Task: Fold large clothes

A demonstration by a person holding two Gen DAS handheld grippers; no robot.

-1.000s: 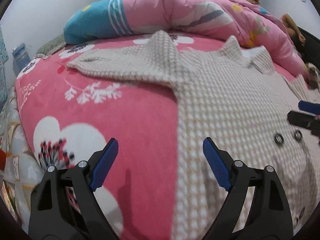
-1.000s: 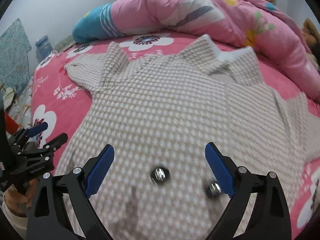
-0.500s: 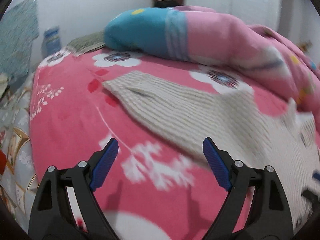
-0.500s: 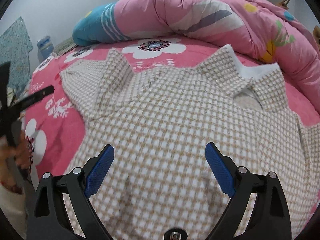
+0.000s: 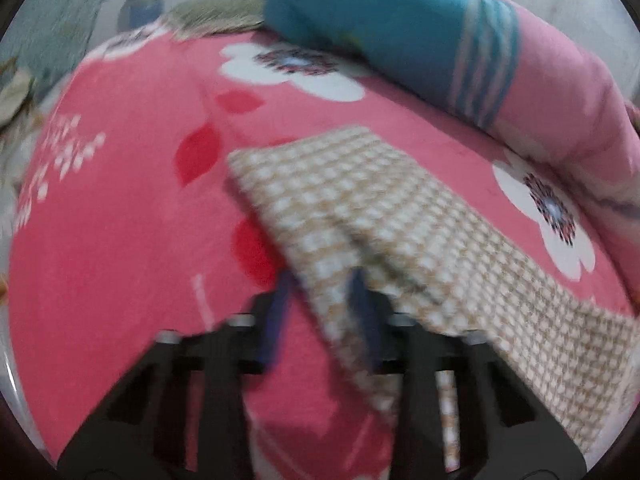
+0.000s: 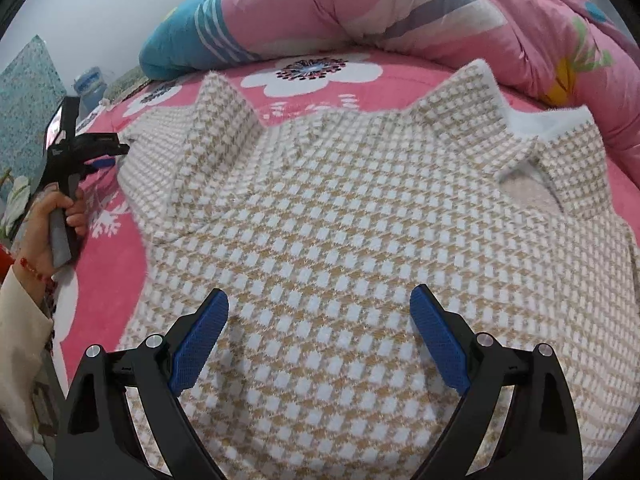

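Big checked top (image 6: pixel 340 220): spread flat on the pink bed (image 5: pixel 120 200), front side down or up, hard to tell. Collar (image 6: pixel 560 148) at the far right, next to the puffy quilt (image 6: pixel 400 8). One sleeve (image 5: pixel 360 208) sticking out to the left, flat on the bed.

Left claw (image 5: pixel 320 312): down at the near edge of that sleeve. Just been closing, almost together now, with the sleeve edge in between. Too blurry to tell if pinched tight yet.

Right claw (image 6: pixel 320 332): wide apart, hanging over the middle of the top, holding nothing.

Looks soft and fluffy, thick and floppy. Probably not heavy, but big, so likely to sag and drag when lifted. Not slippery, more likely to cling to the fuzzy bed. Nothing to break.

Best to grab at edges and corners, not in the flat middle, where only a bump of cloth would come up. Sleeve end or sleeve edge good for the left side. Good for the right side: the hem, or the shoulder by the collar. Thick cloth, so a deep bite needed, or a slip out. Better lifted a bit than dragged, to stop wrinkles.
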